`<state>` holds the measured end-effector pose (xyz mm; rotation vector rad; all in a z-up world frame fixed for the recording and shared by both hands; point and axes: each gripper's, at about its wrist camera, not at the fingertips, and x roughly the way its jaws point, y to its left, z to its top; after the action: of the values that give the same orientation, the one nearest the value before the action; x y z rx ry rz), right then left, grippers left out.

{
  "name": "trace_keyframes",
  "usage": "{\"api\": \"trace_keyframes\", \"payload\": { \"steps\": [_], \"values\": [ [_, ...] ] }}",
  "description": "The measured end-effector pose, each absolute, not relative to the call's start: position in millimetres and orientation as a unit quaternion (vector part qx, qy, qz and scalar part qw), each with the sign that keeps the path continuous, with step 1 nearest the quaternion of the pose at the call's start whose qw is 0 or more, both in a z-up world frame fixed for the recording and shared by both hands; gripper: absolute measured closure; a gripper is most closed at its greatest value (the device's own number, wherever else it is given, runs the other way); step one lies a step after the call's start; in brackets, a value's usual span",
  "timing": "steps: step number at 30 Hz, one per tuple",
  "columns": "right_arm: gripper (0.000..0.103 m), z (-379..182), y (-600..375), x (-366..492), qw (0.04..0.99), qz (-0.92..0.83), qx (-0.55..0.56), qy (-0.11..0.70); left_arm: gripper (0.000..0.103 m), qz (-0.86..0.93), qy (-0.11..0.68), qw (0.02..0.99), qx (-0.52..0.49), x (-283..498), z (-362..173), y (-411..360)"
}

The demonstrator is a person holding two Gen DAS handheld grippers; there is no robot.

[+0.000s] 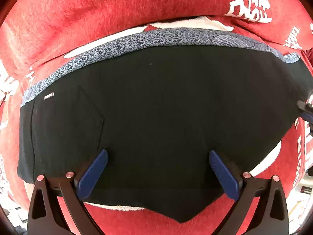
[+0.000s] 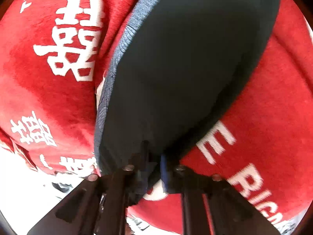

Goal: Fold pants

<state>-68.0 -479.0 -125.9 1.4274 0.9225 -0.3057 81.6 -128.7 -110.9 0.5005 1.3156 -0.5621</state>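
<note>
Pants (image 1: 156,117), smooth dark fabric, flat on fuzzy red blanket (image 1: 97,15); left gripper (image 1: 158,168) spread wide above them; right gripper (image 2: 154,156) pinching pants edge, blue-grey lining (image 1: 137,41) showing.

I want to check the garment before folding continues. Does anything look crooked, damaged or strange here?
Nothing looks damaged. The black pants lie mostly flat on the red blanket, with the blue-grey patterned band along the far edge. The right gripper pinches one end; the left gripper is open.
</note>
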Motion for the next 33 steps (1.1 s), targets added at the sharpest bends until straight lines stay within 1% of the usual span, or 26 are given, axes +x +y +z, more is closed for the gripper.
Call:
{"api": "trace_keyframes", "payload": {
  "steps": [2,3,4,7,8,10,11,12,13,16,21,26,31,32,33],
  "values": [
    [0.096,-122,-475,-74,0.676,-0.155,0.570,0.440,0.000,-0.262,0.585,0.732,0.229,79,-113,-127],
    [0.100,-129,-476,-78,0.674,-0.164,0.558,0.457,0.000,-0.265,0.580,0.735,0.232,78,-113,-126],
    [0.103,-140,-479,-88,0.664,-0.166,0.573,0.451,0.000,-0.267,0.577,0.736,0.234,77,-113,-126],
    [0.103,-141,-485,-102,0.649,-0.157,0.612,0.423,0.000,-0.253,0.593,0.728,0.233,80,-111,-128],
    [0.095,-137,-486,-106,0.649,-0.156,0.614,0.420,0.000,-0.246,0.598,0.725,0.237,79,-110,-133],
    [0.088,-128,-489,-110,0.646,-0.138,0.627,0.412,0.000,-0.239,0.595,0.727,0.245,79,-104,-141],
    [0.073,-124,-491,-112,0.649,-0.132,0.630,0.405,0.000,-0.241,0.592,0.729,0.244,78,-100,-147],
    [0.050,-118,-495,-112,0.656,-0.132,0.628,0.398,0.000,-0.243,0.591,0.730,0.242,78,-98,-152],
    [0.042,-113,-499,-111,0.665,-0.136,0.623,0.389,0.000,-0.247,0.591,0.731,0.237,77,-95,-161],
    [0.042,-117,-509,-100,0.663,-0.124,0.640,0.367,0.000,-0.257,0.588,0.732,0.230,73,-93,-183],
    [0.046,-138,-504,-89,0.636,-0.096,0.667,0.376,0.000,-0.252,0.596,0.729,0.222,77,-100,-207],
    [0.046,-139,-492,-88,0.636,-0.060,0.681,0.358,0.000,-0.240,0.604,0.730,0.213,74,-103,-203],
    [0.046,-151,-485,-67,0.631,-0.049,0.683,0.365,0.000,-0.230,0.608,0.733,0.198,83,-102,-198],
    [0.048,-151,-484,-65,0.633,-0.050,0.681,0.365,0.000,-0.230,0.607,0.735,0.195,85,-100,-198],
    [0.067,-149,-483,-62,0.637,-0.053,0.673,0.372,0.000,-0.231,0.605,0.736,0.195,86,-98,-198]
  ]
}}
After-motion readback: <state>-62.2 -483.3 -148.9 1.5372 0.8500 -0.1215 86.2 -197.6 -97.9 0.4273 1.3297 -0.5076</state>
